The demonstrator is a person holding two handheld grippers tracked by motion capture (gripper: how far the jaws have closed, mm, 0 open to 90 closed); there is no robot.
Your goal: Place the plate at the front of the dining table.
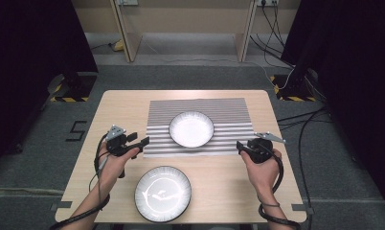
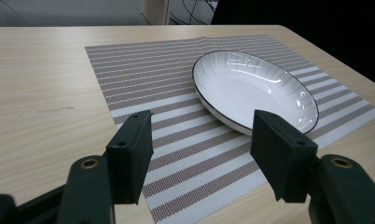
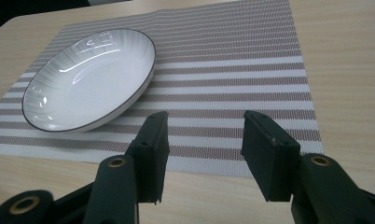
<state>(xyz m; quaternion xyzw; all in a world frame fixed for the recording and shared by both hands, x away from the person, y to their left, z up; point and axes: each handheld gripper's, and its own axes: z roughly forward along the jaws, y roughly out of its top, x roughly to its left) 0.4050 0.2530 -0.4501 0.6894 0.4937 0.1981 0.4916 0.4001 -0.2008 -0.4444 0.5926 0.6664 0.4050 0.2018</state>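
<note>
The ribbed white dish (image 1: 191,128) on the striped placemat (image 1: 229,110) looks rigid, glossy, breakable; my left gripper (image 1: 141,142) and right gripper (image 1: 240,145) are both spread, empty; I'd pinch its rim.

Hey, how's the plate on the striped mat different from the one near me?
The plate on the mat sits on the striped placemat; the near plate rests on bare table. The near plate looks larger, with a wider ribbed rim. Both are white, round, dark-edged and empty.
</note>
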